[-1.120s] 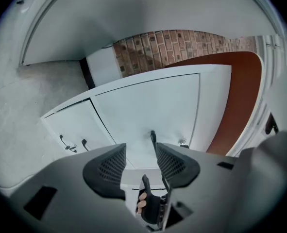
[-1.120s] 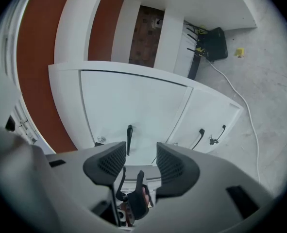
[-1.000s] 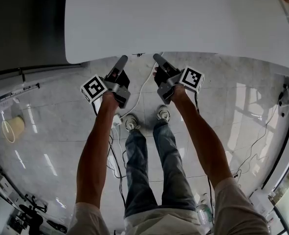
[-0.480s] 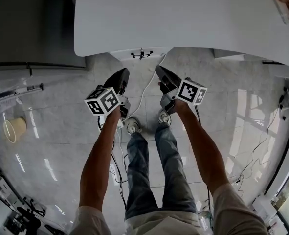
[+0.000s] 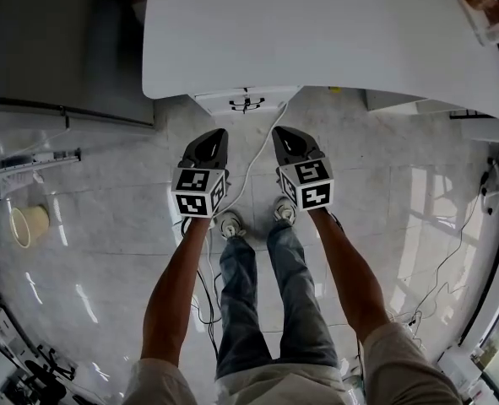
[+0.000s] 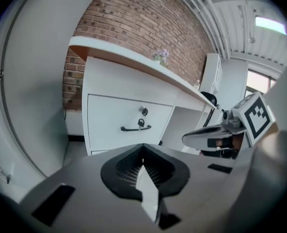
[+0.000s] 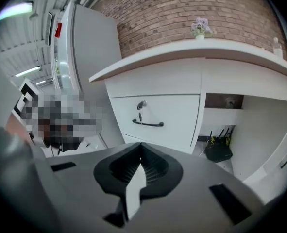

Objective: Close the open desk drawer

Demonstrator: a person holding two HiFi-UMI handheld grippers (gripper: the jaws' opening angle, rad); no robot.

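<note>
Both tools are shut tight and hold nothing. The left hand-held gripper (image 5: 212,142) shows its grey jaws meeting in one seam in its own view, with only air ahead. The right hand-held gripper (image 5: 288,142) looks the same in its view.

They sit side by side at the centre of the head view, close together but not touching, tips aimed up-frame and tilted downward. Two bare forearms (image 5: 177,285) reach straight out from the lower edge, roughly parallel, above the pale tiled floor (image 5: 105,218).

Just up-frame of the tips, clearly apart from them, is the white desk drawer (image 5: 245,101), under the near edge of the broad white bench (image 5: 317,32). In the left gripper view its front sits mid-frame, with a dark bar handle (image 6: 136,128) and a key in the lock (image 6: 143,111).

That front seems flush with the pedestal around it, so the drawer appears pushed in. Little or nothing looks left to do.
</note>
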